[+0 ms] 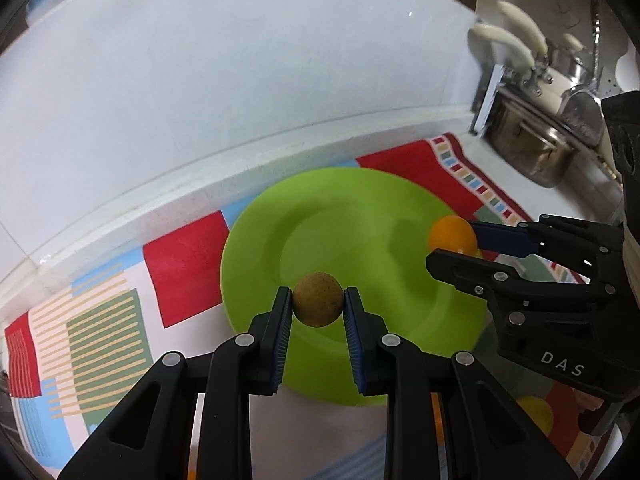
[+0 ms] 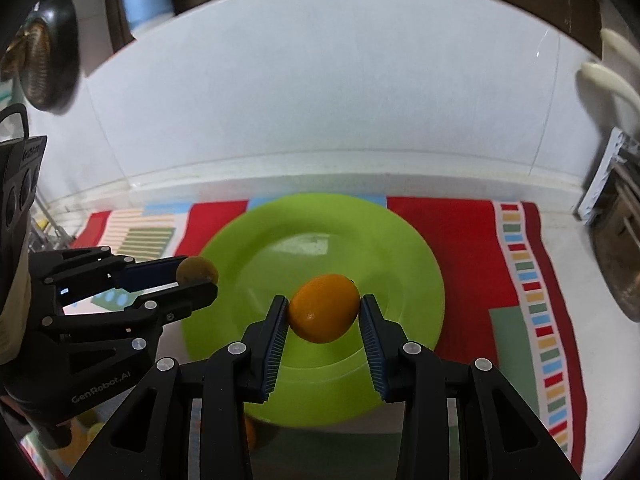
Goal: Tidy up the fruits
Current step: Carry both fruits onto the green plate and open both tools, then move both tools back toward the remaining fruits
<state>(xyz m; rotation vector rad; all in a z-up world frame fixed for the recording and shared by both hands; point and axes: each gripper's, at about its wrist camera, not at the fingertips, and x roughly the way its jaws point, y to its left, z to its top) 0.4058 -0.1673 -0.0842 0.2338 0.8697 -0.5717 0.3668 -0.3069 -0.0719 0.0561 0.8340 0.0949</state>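
My left gripper [image 1: 317, 304] is shut on a round brown fruit [image 1: 317, 305] and holds it above the near part of a green plate [image 1: 340, 220]. My right gripper [image 2: 324, 312] is shut on an orange fruit [image 2: 324, 308] and holds it above the same green plate [image 2: 320, 236]. In the left wrist view the right gripper [image 1: 454, 242] comes in from the right with the orange fruit [image 1: 452, 234] over the plate's right rim. In the right wrist view the left gripper [image 2: 198, 274] comes in from the left with the brown fruit [image 2: 196, 269] at the plate's left rim.
The plate sits on a colourful patterned mat [image 1: 188, 264] on a white counter against a white tiled wall [image 1: 240, 80]. A steel sink [image 1: 536, 148] with taps [image 1: 516, 44] lies to the right. A dark pan [image 2: 48, 68] hangs at upper left.
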